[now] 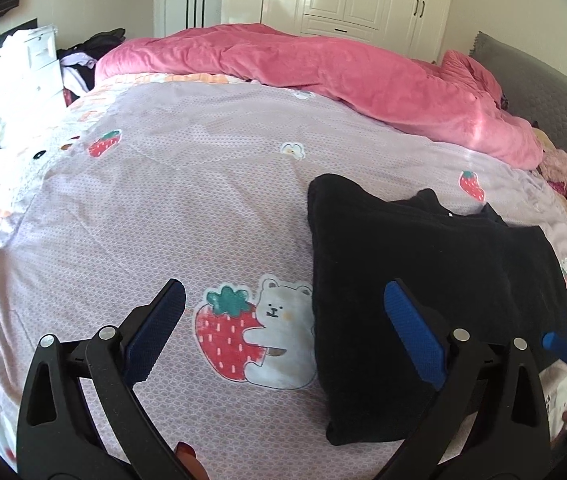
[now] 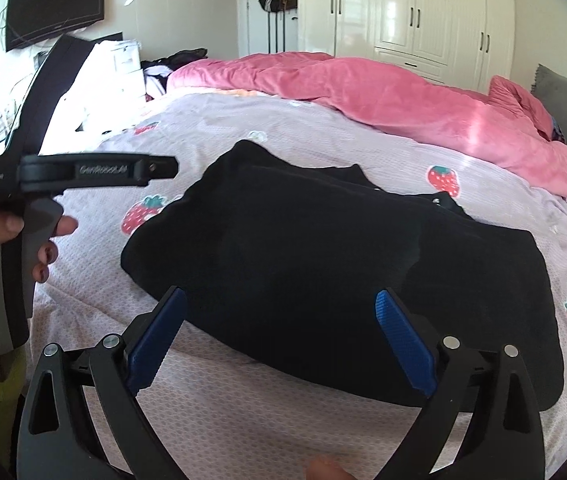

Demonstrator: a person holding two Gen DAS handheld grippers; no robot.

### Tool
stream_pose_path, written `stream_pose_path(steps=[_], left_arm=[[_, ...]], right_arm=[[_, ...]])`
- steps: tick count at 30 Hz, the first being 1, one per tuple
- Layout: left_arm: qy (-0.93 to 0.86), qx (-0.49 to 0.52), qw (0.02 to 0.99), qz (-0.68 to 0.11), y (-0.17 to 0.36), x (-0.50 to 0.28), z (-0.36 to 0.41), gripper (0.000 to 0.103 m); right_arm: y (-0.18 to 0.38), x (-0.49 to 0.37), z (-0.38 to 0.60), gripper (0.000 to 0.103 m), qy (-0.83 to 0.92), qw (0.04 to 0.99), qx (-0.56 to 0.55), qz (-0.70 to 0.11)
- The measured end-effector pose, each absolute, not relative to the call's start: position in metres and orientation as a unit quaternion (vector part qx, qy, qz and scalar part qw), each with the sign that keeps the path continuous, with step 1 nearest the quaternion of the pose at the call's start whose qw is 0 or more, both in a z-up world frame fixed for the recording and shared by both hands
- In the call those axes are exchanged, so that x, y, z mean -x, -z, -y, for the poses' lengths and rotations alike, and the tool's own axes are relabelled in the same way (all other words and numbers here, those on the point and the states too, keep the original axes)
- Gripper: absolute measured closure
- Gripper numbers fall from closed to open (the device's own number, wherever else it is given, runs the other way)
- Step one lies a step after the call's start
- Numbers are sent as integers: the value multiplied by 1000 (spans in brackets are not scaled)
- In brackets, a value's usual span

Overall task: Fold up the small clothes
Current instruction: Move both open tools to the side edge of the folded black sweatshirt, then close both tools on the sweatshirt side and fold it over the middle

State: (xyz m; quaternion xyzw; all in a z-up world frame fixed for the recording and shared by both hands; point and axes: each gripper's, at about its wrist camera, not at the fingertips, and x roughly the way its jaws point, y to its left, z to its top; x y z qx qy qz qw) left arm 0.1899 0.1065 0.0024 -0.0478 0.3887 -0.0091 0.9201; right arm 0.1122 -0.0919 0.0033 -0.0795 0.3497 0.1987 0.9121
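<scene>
A black garment (image 2: 323, 256) lies folded into a rough rectangle on the lilac strawberry-print bed sheet (image 2: 267, 424). In the left wrist view the black garment (image 1: 423, 280) fills the right side. My left gripper (image 1: 283, 292) stands open above the sheet at the garment's left edge, nothing between its blue pads. My right gripper (image 2: 281, 300) is open too, hovering over the garment's near edge with nothing gripped. In the right wrist view a hand holds the left gripper's body (image 2: 43, 176) at the left. A blue tip of the right gripper (image 1: 561, 348) shows at the left wrist view's right edge.
A crumpled pink quilt (image 1: 343, 76) lies across the far side of the bed. A grey headboard (image 1: 543, 80) is at the right, white wardrobes (image 2: 423, 12) behind, a white drawer unit (image 1: 23, 68) and a dark clothes pile (image 1: 95, 48) at the left. A wall screen (image 2: 55, 4) hangs upper left.
</scene>
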Motion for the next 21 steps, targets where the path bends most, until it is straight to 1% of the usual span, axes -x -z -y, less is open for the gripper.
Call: stream_pose_path(steps=[13, 16, 21], left_arm=[[-19, 79, 912, -402, 9, -201, -131, 10], [-22, 76, 912, -402, 9, -202, -131, 10], [-21, 73, 911, -405, 11, -206, -129, 10]], right_arm=[[31, -116, 37, 8, -209, 888, 175, -371], [40, -119, 28, 8, -196, 886, 204, -366], [43, -130, 19, 7, -186, 891, 215, -355]])
